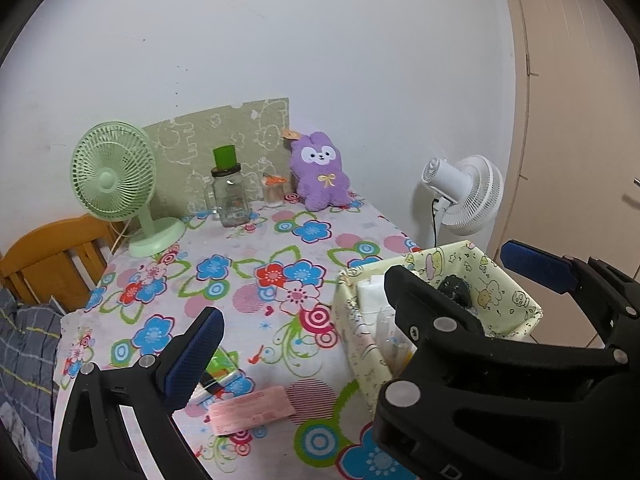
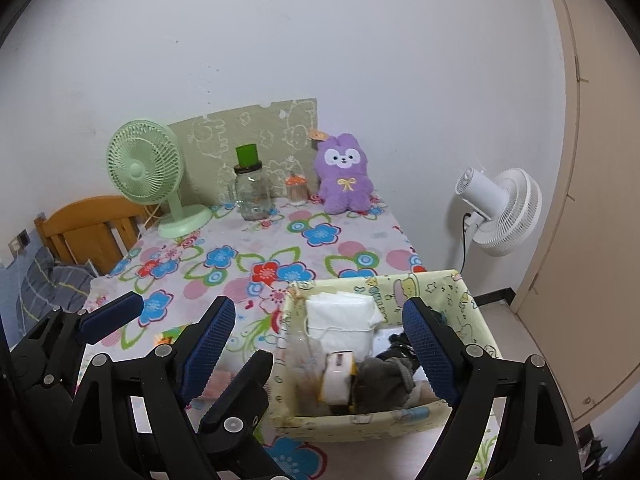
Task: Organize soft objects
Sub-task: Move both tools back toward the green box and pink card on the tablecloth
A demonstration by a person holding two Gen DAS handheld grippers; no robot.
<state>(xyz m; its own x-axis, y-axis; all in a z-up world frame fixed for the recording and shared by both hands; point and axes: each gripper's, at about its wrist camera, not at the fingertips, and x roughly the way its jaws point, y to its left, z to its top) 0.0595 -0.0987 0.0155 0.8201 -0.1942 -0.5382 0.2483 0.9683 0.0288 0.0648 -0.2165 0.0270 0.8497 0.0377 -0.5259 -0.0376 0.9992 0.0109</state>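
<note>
Right gripper (image 2: pixel 320 326): blue-padded fingers (image 2: pixel 430 350) spread wide, nothing between the pads; they straddled the near-left part of the fabric storage box (image 2: pixel 476 308), w/ the right finger over the box interior and the left finger over the tablecloth (image 2: pixel 224 236) just beside the box's left wall. Left gripper (image 1: pixel 362 294): also wide open and empty, its left finger (image 1: pixel 196 356) low over the cloth nr. a pink paper slip (image 1: pixel 252 408) and a pen (image 1: pixel 218 384); its right finger's blue tip (image 1: pixel 536 264) showed beyond the box's far-right rim, w/ black gripper parts crossing in front of the box. In the box, below and between the right gripper's fingers: white folded cloth (image 2: pixel 344 314), a small white-and-yellow item (image 2: pixel 340 380), grey and dark soft pieces (image 2: pixel 390 372); exact kind not clear. The purple plush bunny (image 2: pixel 344 174) sat upright at the table's far edge against the wall, well apart from both grippers, directly ahead of the right gripper's opening. Beside it, to the left: small orange-lidded jar (image 2: pixel 296 190), glass jar w/ green cup on top (image 2: pixel 250 186), green desk fan (image 2: pixel 148 172). White fan (image 2: pixel 500 208) stood off the table at right.
</note>
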